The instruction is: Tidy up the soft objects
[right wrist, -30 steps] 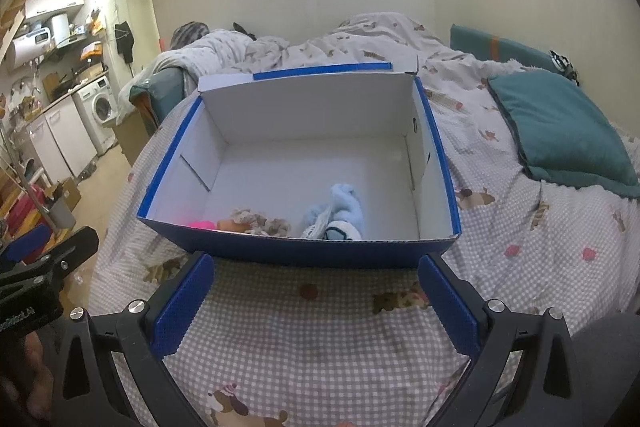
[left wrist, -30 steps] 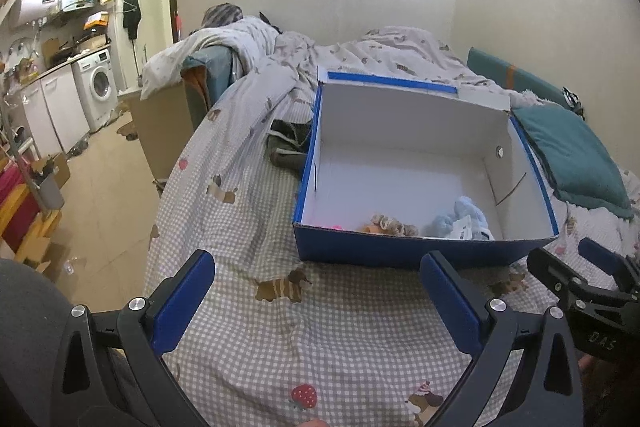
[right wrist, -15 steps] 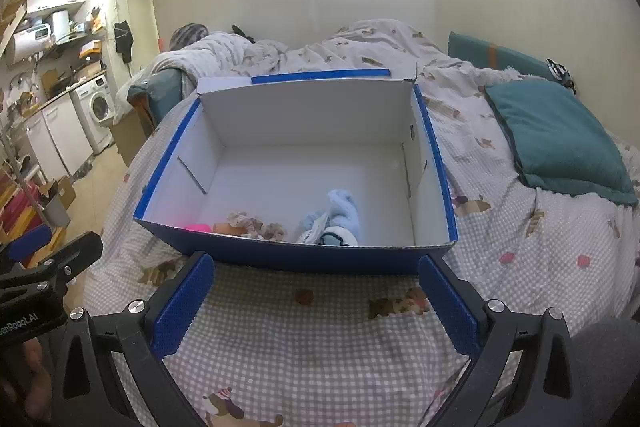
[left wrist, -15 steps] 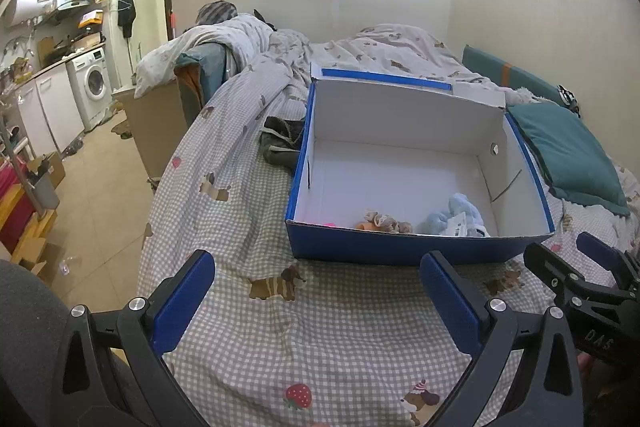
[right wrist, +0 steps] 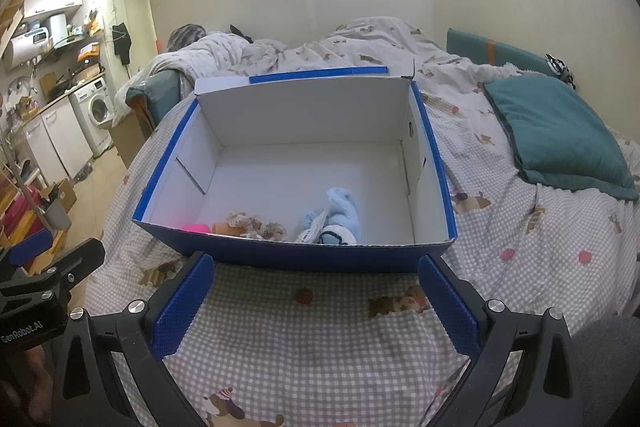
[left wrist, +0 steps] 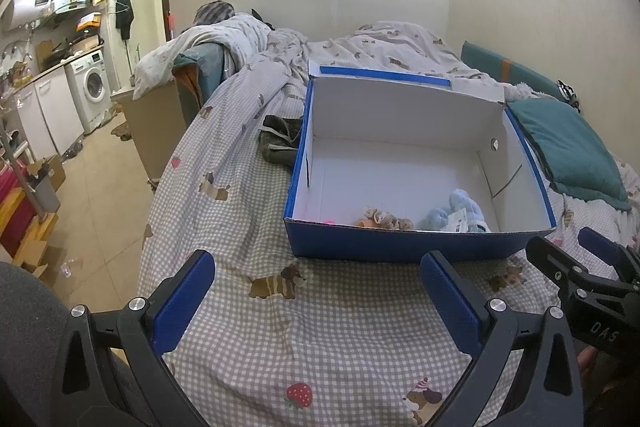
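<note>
Both the left gripper and right gripper hang spread apart, holding nothing, before the box on the bed.

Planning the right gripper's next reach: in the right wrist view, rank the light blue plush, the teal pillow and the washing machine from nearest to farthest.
1. Light blue plush, straight ahead inside the blue box.
2. Teal pillow, ahead to the right on the bed.
3. Washing machine, far left, across the room.
</note>
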`<state>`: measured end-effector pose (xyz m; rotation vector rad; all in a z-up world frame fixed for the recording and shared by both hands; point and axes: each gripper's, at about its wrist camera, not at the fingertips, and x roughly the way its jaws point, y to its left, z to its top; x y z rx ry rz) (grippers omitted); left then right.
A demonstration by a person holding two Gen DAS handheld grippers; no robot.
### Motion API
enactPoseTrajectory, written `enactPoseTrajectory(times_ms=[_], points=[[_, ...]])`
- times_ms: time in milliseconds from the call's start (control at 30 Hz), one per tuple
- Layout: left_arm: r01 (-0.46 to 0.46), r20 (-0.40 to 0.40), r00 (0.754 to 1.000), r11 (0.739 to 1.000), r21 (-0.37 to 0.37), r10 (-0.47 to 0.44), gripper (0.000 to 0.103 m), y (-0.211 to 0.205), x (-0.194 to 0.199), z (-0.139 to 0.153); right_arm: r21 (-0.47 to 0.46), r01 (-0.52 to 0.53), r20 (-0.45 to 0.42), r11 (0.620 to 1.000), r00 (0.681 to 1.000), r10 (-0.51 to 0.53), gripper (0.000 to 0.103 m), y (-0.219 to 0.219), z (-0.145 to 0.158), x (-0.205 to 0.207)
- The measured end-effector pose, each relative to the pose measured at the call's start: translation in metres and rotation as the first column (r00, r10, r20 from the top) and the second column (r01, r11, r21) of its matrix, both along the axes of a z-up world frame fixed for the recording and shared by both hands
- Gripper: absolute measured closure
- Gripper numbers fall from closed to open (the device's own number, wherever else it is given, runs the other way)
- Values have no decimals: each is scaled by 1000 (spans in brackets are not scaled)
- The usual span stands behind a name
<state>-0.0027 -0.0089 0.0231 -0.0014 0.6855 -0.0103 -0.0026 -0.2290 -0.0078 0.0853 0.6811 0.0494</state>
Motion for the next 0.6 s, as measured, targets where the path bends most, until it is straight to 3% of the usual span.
enactPoseTrajectory(times_ms=[600], points=[[3,-3,1000,1000,-1,-3,1,0,-1,-1,10,4,6,1000,1000,-4,0,-1,1,0]])
